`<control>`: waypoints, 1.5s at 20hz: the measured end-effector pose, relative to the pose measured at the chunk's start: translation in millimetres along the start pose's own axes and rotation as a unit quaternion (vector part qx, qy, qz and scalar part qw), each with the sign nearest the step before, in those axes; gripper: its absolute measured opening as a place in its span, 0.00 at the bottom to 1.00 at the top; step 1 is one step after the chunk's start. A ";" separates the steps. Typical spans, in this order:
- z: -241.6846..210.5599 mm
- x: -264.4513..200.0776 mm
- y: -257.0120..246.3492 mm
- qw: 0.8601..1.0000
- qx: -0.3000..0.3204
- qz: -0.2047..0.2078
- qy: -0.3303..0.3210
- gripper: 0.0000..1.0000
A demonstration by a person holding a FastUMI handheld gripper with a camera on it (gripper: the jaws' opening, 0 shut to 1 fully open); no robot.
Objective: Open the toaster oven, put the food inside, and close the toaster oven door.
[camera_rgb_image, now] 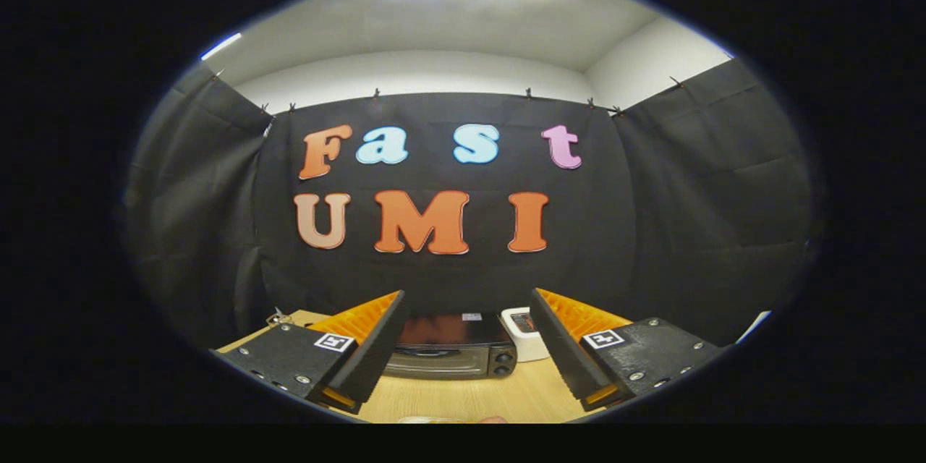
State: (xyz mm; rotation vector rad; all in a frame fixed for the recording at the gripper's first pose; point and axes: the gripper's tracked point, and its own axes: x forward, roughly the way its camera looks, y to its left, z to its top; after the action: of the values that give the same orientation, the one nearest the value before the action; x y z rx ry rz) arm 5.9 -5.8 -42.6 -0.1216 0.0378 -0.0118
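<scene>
Dark, box-shaped metal toaster oven (450, 351) sits on the pale wooden bench (470, 398), door shut, front toward the camera. It lies straight ahead of the gripper (466, 336), beyond the fingertips, framed in the gap between them; long axis runs crosswise. Gripper spread wide, holding nothing. Small white device (522, 333) just beside the oven's right end. Opening step not yet begun.

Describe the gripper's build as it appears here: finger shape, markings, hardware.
The gripper has two wedge-shaped fingers with ribbed inner faces. Each sits on a dark textured plate with silvery screws, and each plate carries a square black-and-white tag. No cables visible.
</scene>
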 end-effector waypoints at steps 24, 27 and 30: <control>-215.7 170.5 93.7 0.979 -0.011 0.050 0.200 0.99; -237.8 181.0 102.0 0.973 -0.011 0.056 0.226 0.99; -252.1 184.4 108.5 0.969 -0.012 0.054 0.242 0.99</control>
State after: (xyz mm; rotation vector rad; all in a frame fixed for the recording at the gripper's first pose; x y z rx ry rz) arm 181.5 68.8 -312.7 -0.1395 0.5324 0.0682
